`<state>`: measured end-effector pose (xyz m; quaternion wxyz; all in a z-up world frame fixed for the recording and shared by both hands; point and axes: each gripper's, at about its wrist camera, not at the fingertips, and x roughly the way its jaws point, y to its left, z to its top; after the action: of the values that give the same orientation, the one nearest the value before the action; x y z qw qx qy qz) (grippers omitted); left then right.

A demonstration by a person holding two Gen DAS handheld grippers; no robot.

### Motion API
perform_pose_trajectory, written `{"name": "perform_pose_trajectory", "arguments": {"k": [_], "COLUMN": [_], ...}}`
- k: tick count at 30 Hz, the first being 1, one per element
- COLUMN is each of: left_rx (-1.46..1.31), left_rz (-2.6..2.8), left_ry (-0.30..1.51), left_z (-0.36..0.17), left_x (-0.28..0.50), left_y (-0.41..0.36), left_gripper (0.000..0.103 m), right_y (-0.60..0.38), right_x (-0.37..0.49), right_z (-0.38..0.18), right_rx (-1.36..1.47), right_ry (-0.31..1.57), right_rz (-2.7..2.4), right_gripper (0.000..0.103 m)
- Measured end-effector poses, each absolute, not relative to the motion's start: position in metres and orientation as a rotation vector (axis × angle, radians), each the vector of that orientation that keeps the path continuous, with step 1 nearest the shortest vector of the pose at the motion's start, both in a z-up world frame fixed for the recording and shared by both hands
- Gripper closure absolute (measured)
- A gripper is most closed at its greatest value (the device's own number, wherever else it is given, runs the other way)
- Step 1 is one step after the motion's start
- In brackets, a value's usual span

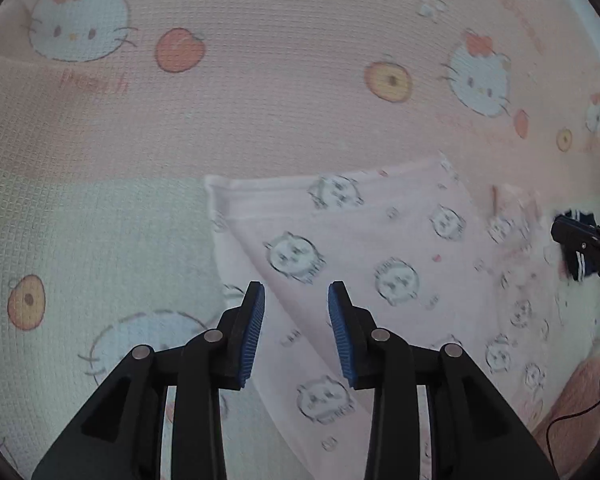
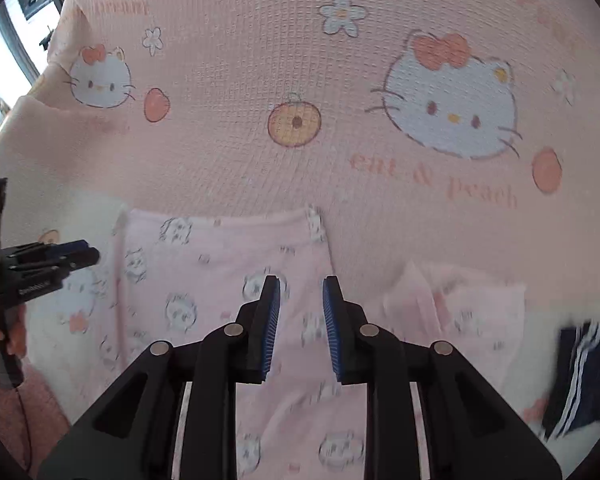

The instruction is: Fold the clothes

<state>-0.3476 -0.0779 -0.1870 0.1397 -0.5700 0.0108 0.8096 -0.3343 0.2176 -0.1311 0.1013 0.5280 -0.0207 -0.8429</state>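
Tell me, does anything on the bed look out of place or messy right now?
Only mildly. A dark navy garment with white stripes lies loose beside the pale pink printed garment, still unfolded. A small pink piece next to it looks rumpled. Both the left gripper and right gripper are open above the fabric, holding nothing.

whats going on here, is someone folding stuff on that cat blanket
Yes. A person holds a gripper in each hand above a pale pink garment printed with small cat faces, lying on the blanket. Both the left gripper and the right gripper hang over it with jaws apart and nothing between the pads. A dark navy garment with white stripes lies off to the right, untouched.
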Motion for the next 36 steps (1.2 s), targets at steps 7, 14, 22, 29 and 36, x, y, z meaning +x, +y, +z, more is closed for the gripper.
{"name": "perform_pose_trajectory", "arguments": {"k": [7,14,22,29,36], "left_rx": [-1.667,-1.649,-1.713,-1.634,-1.563], "left_rz": [2.031,1.875,1.976,2.120,2.166], "left_ry": [0.091,0.281,0.387,0.255,0.232], "left_z": [-0.185,-0.191,-0.211,-0.195,-0.193], "left_x": [-0.210,-0.101,-0.098,-0.126,-0.147], "left_y": [0.005,0.065,0.067,0.059,0.054], "left_gripper": [0.067,0.067,0.067,0.067,0.067], "right_y": [0.238,0.228,0.217,0.234,0.242], "right_x": [-0.188,-0.104,-0.096,-0.118,-0.118], "right_z": [-0.165,-0.219,-0.248,-0.225,-0.224], "right_rx": [1.705,1.767,1.795,1.702,1.709], "right_ry": [0.024,0.048,0.153,0.000,0.056], "right_rz": [-2.379,-2.217,-2.246,-2.322,-2.328], "right_gripper": [0.080,0.080,0.080,0.080,0.080]}}
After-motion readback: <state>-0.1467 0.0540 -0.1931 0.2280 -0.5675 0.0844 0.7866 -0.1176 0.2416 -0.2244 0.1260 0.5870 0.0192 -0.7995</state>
